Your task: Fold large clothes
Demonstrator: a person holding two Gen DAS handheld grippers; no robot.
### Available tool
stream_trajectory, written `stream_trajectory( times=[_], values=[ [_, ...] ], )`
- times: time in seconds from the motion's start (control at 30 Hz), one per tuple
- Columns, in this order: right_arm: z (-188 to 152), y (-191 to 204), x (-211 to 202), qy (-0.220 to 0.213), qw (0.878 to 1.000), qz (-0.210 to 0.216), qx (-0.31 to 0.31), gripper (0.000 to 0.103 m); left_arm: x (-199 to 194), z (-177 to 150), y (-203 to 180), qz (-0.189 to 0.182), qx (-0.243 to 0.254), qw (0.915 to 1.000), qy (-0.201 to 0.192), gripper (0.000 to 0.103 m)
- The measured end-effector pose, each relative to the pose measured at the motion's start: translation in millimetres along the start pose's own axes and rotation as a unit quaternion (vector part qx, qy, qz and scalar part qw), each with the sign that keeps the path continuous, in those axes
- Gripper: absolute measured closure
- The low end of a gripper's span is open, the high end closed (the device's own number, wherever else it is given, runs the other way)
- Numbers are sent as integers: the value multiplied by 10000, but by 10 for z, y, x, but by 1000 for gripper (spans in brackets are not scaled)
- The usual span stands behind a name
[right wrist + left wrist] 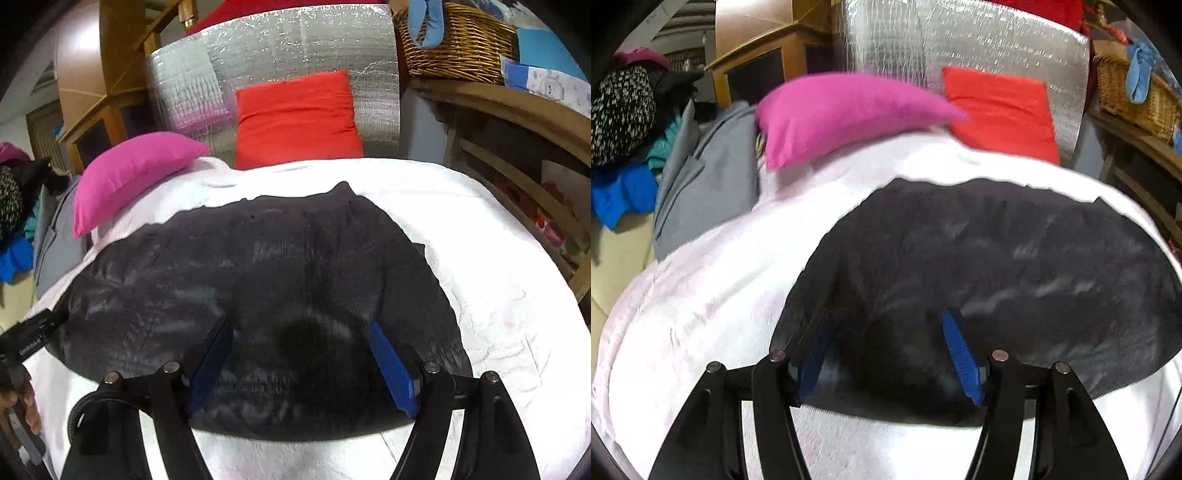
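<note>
In the left wrist view, the left gripper (pixel 886 354) hovers with its blue-padded fingers (pixel 960 354) spread apart over the near edge of a dark, slightly shiny black garment (pixel 997 266), which lies flat on a white, faintly pink-patterned bed cover (pixel 701 295); nothing sits between the pads. A magenta pillow (pixel 842 114) and a red cushion (pixel 1001 110) rest at the far end of the bed, well apart from the garment. In the right wrist view, the right gripper (pixel 303 354) is likewise wide open above the garment's near hem, and the cloth spreads broadly from left to right, so its long axis runs across the bed, with a small peak in its far edge pointing toward the red cushion. To fold well, each gripper should probably pinch only the near edge, taking one layer cleanly at matching points, then lift evenly so the fold line stays straight across the cloth.
</note>
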State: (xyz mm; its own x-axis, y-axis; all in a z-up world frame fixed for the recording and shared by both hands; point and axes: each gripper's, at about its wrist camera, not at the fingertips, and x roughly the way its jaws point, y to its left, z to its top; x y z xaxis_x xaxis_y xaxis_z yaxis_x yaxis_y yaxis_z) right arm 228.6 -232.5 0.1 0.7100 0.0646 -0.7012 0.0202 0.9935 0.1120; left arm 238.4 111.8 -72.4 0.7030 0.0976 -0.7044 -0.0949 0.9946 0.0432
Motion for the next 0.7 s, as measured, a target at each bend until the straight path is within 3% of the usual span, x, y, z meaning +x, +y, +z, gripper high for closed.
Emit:
stream_trajectory(
  times=[0.1, 0.3, 0.47, 0.63, 0.7],
  values=[
    [-154, -85, 190, 317, 9994, 72, 81, 23, 159, -107, 27, -79, 43, 9997, 207, 38],
    [-138, -194, 274, 343, 9987, 270, 269, 22, 241, -100, 27, -117, 56, 9996, 244, 37],
    [-98, -137, 253, 433, 9990, 87, 32, 22, 148, -9, 36, -45, 1, 9993, 380, 38],
    [-24, -13, -142, -183, 9998, 7, -109, 22, -121, 35, 41, -63, -33, 9999, 106, 38],
    [-38, -20, -115, -110, 9998, -45, -131, 22, -132, 13, 35, -90, -19, 9999, 124, 38]
  ],
)
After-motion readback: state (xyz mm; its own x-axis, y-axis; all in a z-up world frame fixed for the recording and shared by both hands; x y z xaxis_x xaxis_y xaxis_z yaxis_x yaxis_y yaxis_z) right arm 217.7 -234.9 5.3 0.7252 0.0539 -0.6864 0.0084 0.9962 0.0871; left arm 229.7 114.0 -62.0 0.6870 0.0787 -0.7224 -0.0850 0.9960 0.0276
